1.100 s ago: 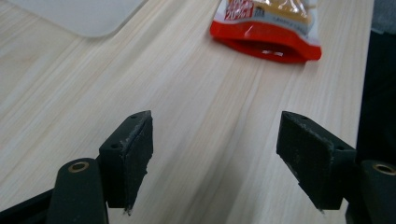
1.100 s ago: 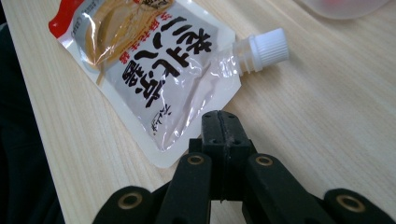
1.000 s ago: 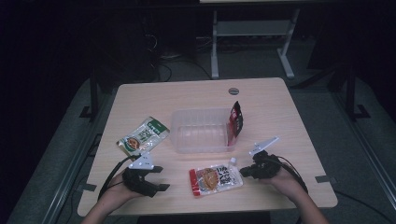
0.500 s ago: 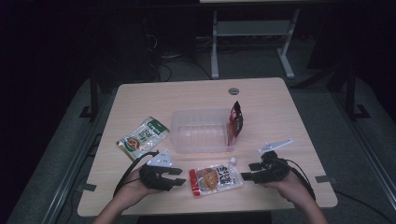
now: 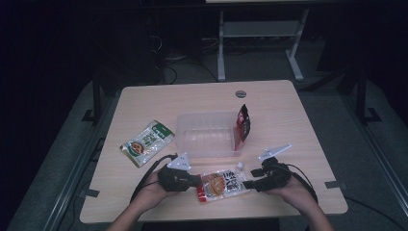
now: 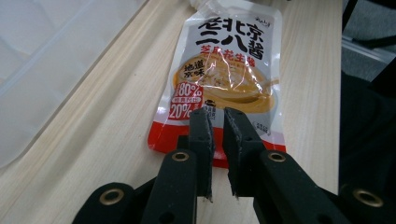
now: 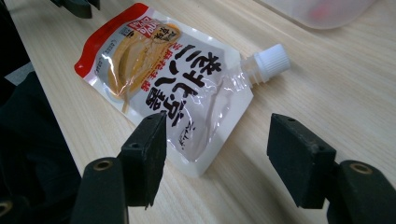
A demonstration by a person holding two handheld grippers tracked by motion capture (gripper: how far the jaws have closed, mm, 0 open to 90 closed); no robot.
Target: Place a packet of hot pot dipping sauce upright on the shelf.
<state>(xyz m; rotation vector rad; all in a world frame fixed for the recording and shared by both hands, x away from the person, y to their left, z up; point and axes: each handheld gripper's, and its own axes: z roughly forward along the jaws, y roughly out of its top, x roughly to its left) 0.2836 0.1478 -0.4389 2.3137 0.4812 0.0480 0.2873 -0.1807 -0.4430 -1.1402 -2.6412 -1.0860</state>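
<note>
The sauce pouch [image 5: 222, 185] is laid flat near the table's [image 5: 288, 110] front edge, just in front of the clear tub [image 5: 207, 134]. The left gripper [image 6: 215, 122] has just been closing; its jaws are nearly together over the pouch's red bottom edge, though a grip cannot be confirmed. The right gripper [image 7: 217, 140] has just been opening; its jaws are spread wide beside the capped end, nothing being held.

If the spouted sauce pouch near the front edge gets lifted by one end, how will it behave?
The sauce pouch will probably sag, since it lies flat and soft-walled. Its glossy film may slip between jaws. It seems unlikely to roll, though the white cap end may swing.
</note>
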